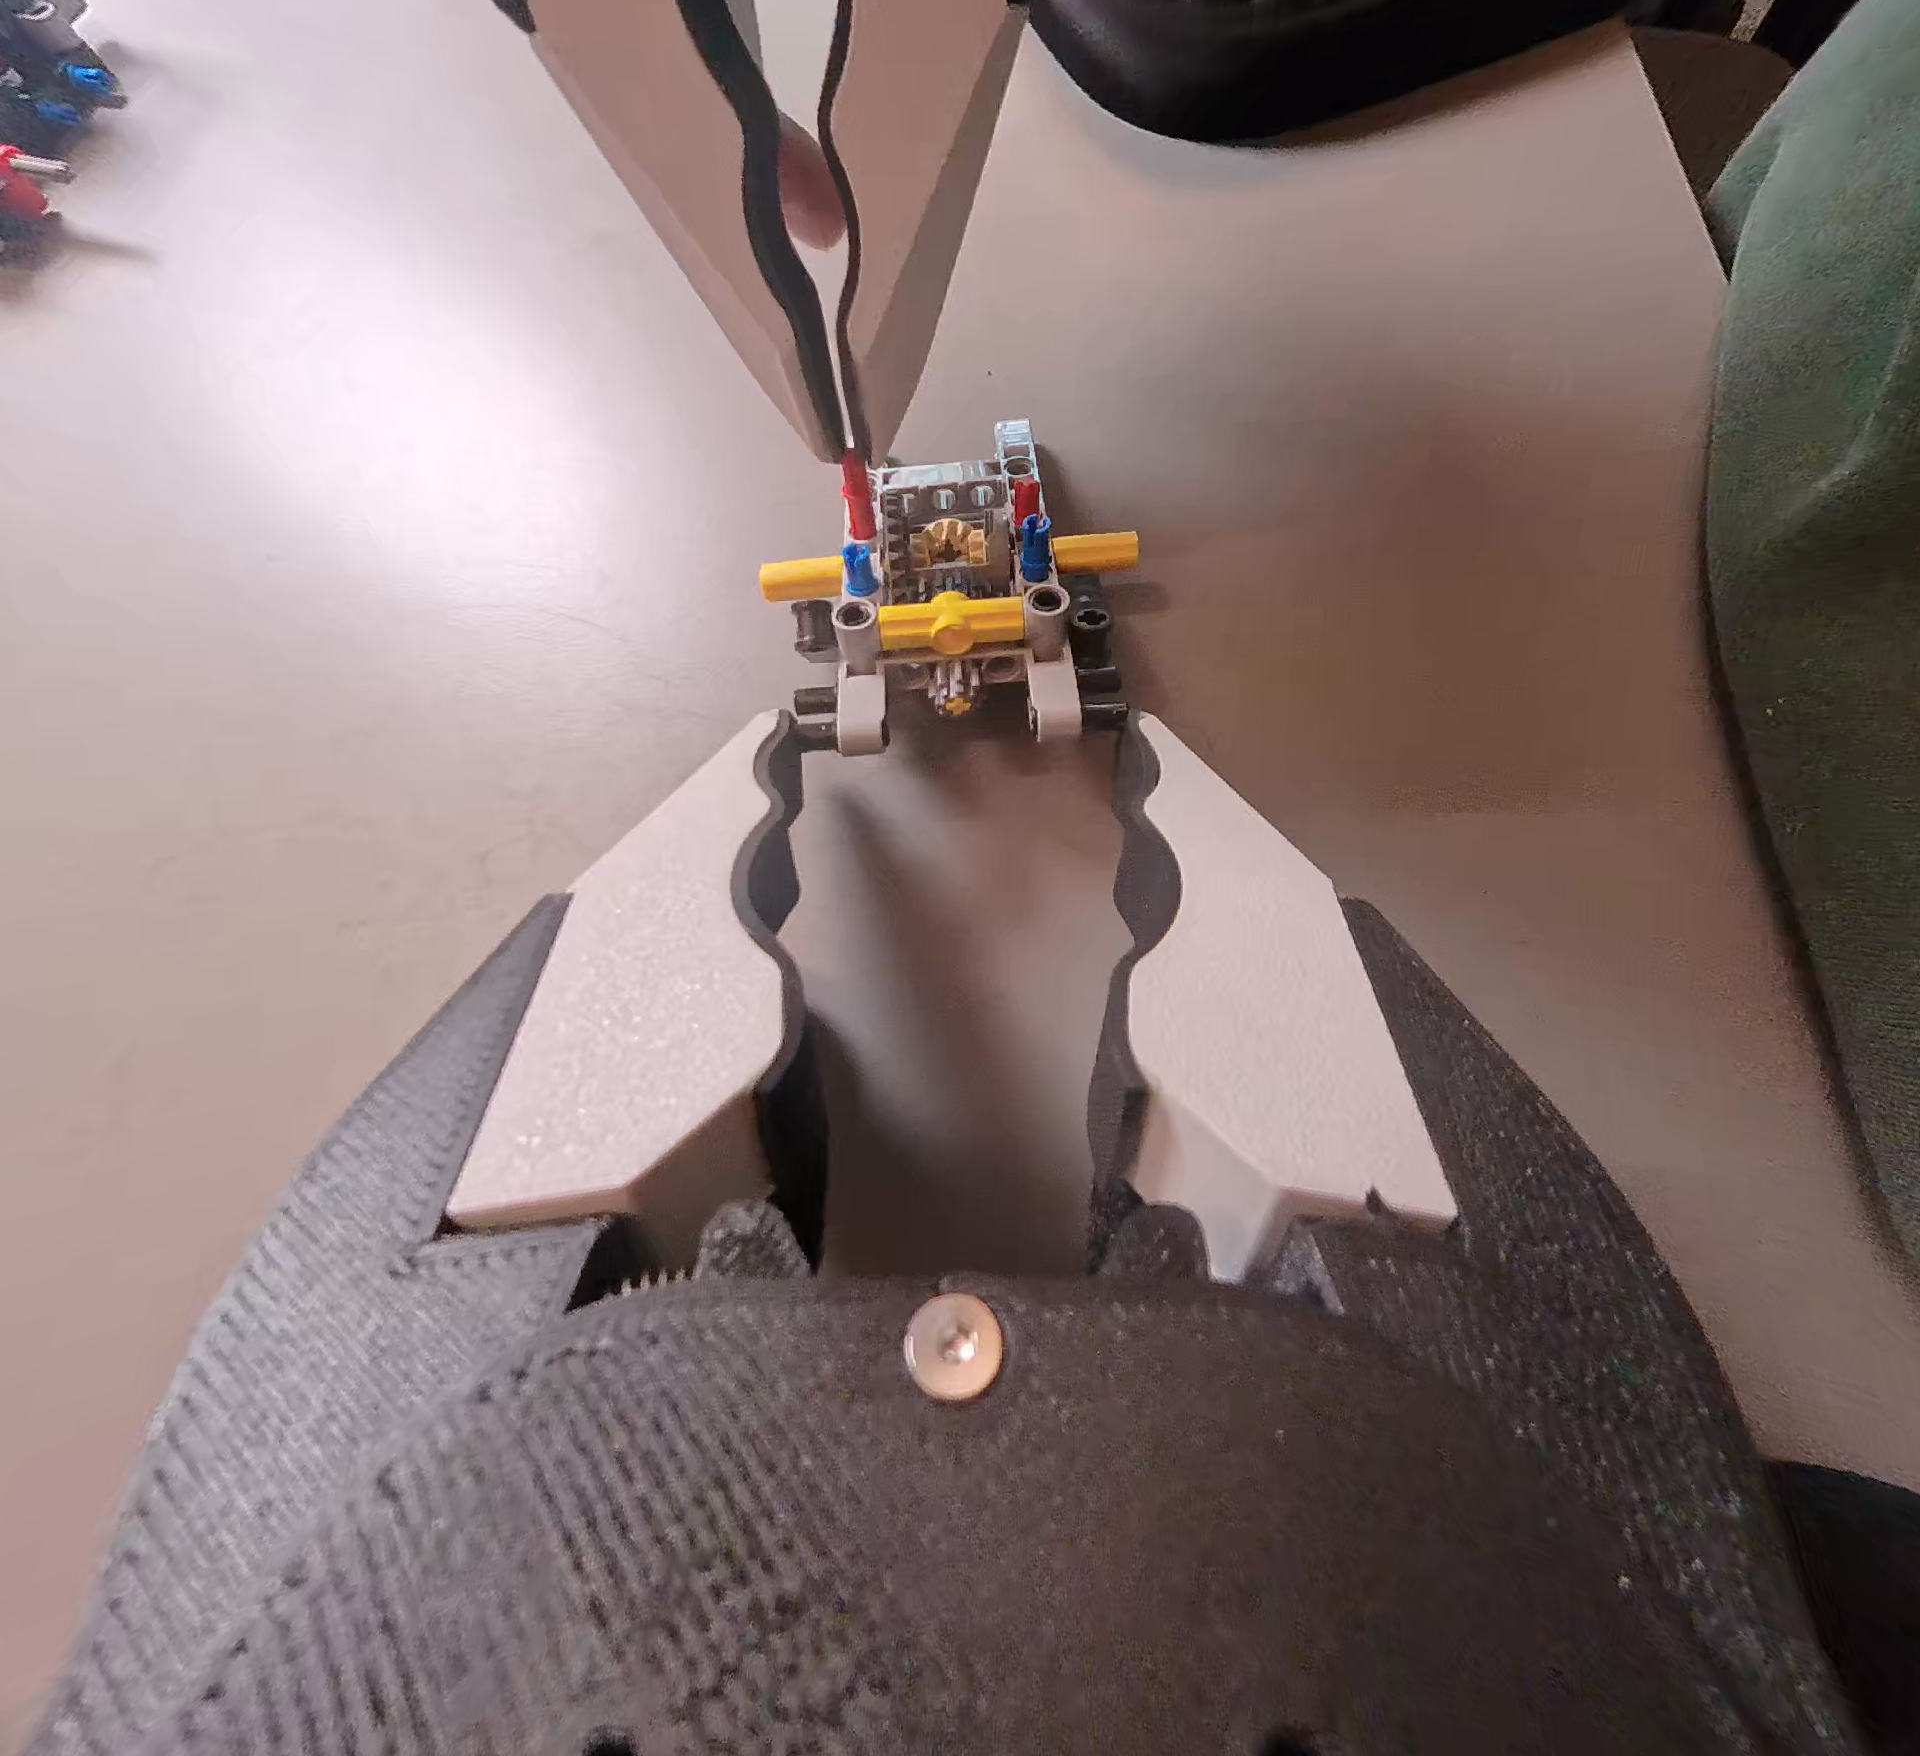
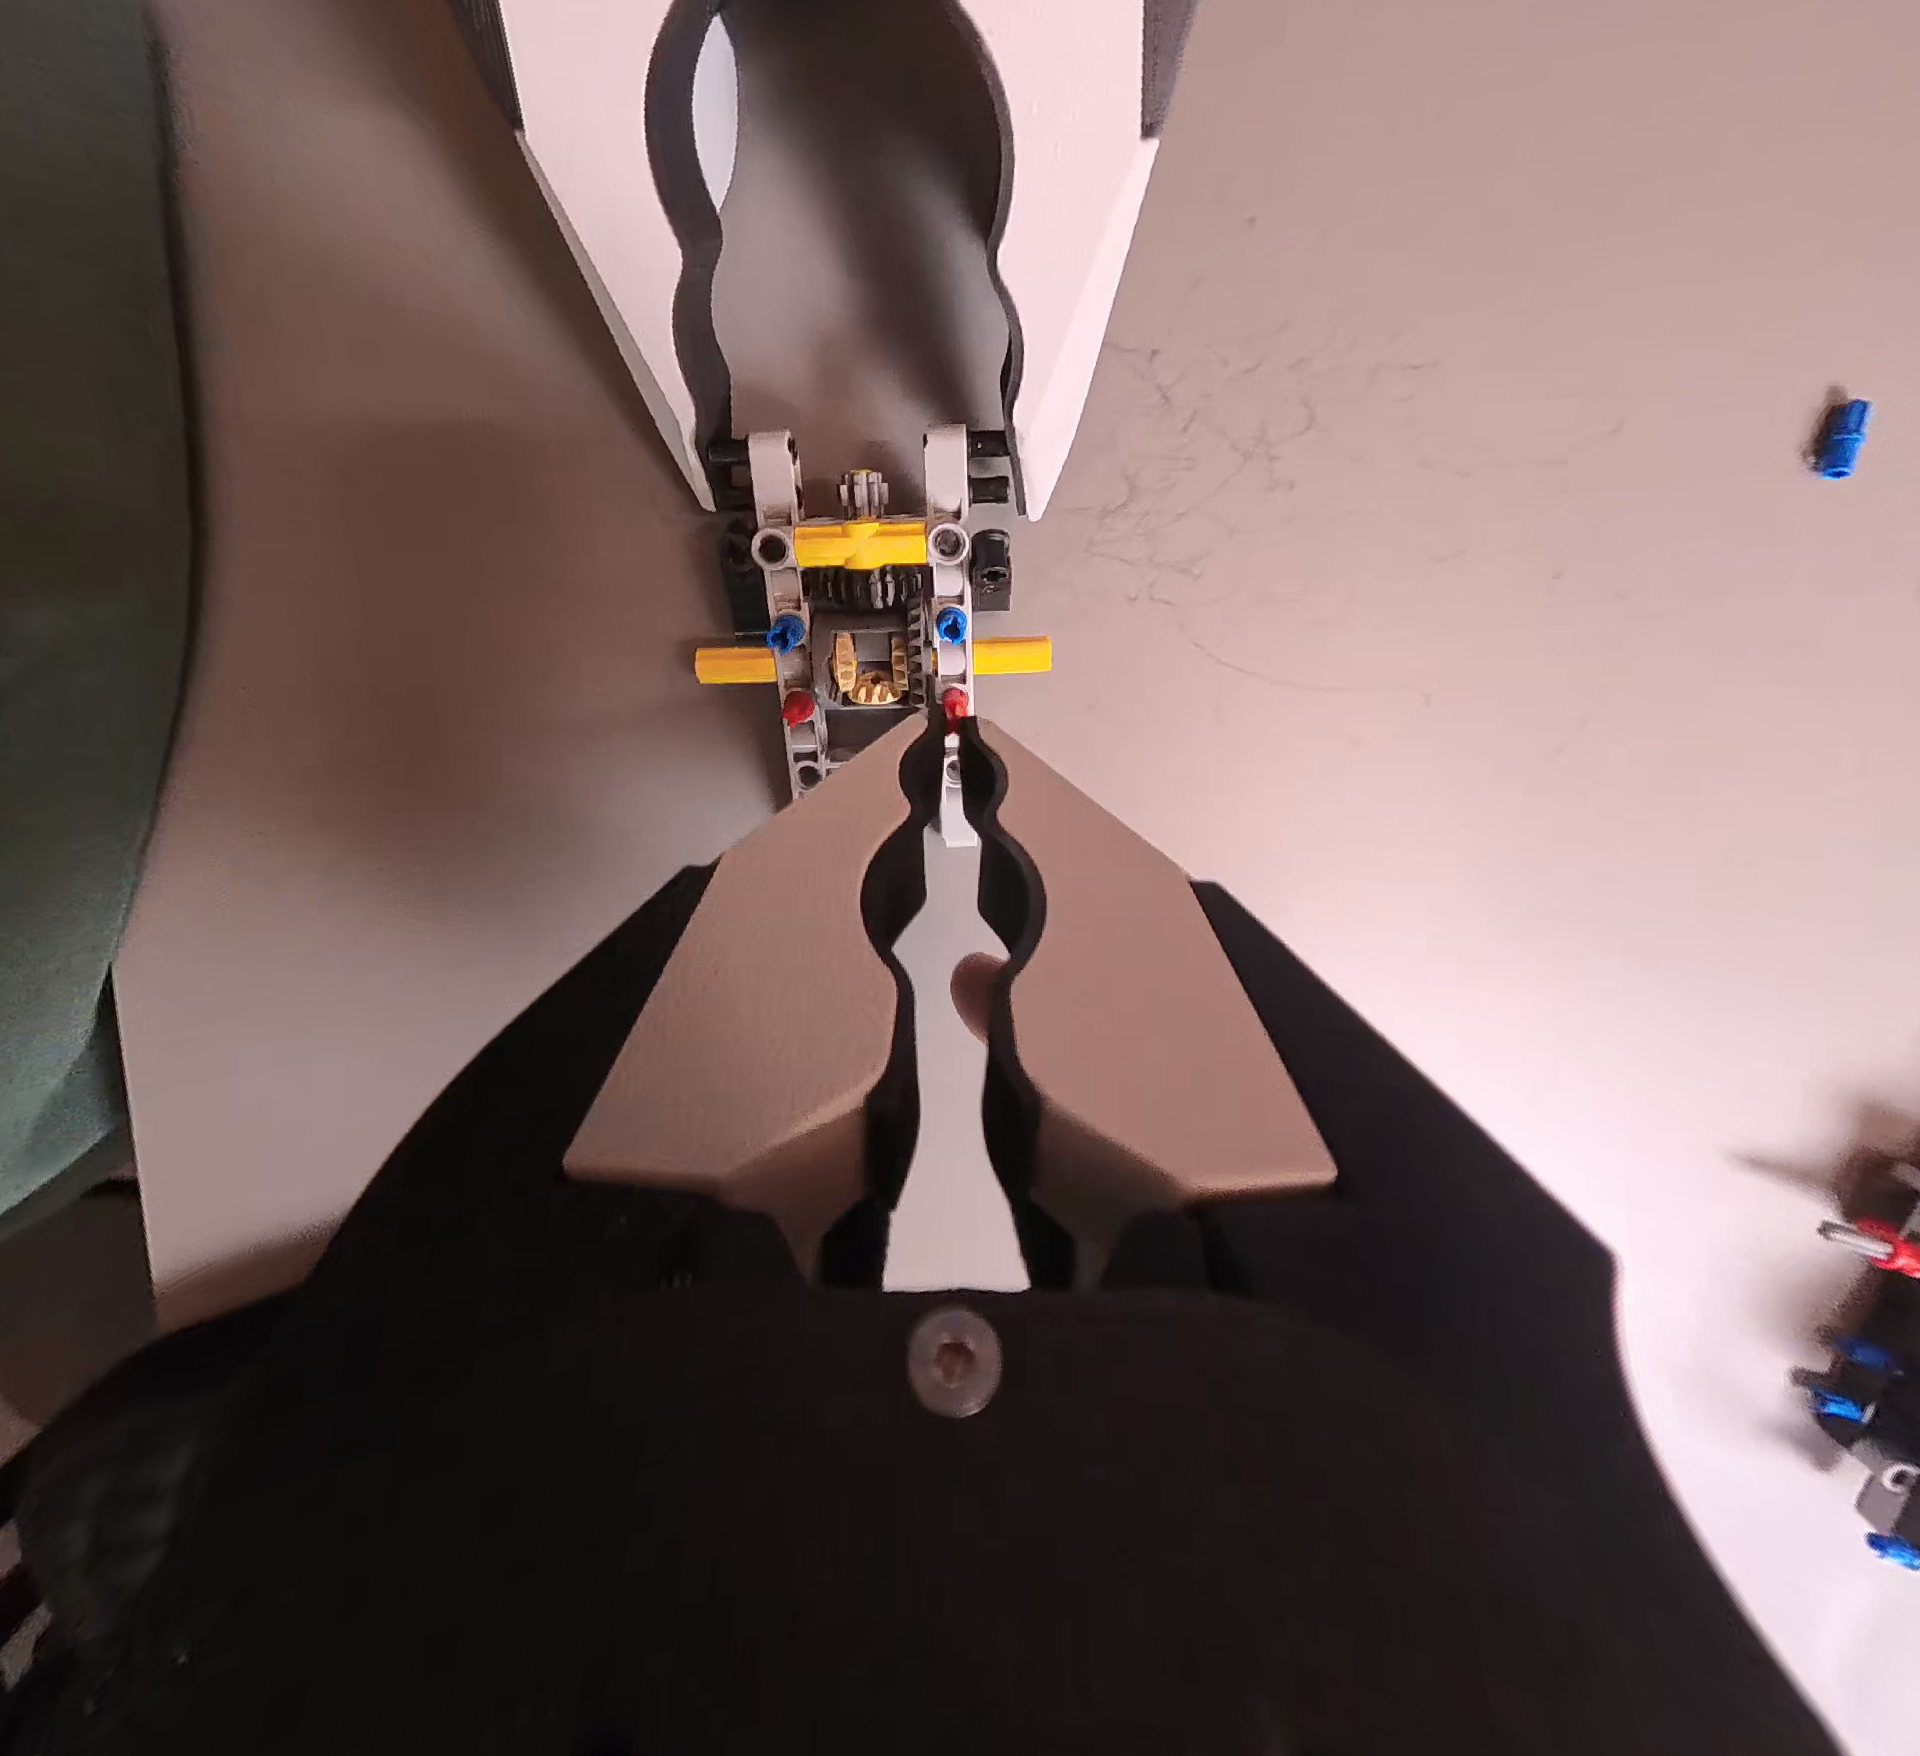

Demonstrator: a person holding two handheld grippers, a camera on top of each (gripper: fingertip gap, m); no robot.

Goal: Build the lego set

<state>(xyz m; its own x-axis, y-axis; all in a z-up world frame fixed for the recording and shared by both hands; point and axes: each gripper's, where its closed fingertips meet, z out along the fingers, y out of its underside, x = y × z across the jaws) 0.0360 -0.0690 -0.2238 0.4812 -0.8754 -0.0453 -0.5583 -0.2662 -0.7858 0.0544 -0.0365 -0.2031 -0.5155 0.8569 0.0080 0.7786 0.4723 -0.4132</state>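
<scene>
The right gripper pinched the red pin upright over the assembly. The left gripper, fingers spread, bracketed its opposite end on the bench.

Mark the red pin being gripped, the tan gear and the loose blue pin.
red pin (image 1: pixel 858 498), left wrist view, on its shaft below the fingertips.
tan gear (image 2: pixel 864 686), right wrist view, on its toothed face.
loose blue pin (image 2: pixel 1841 441), right wrist view, mid-body.

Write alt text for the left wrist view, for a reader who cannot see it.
A small grey Lego assembly with yellow axles and a tan gear sits on a pale table, its near end between the open fingertips of the left gripper. From the far side, the right gripper pinches an upright red pin at the assembly's far left corner.
</scene>
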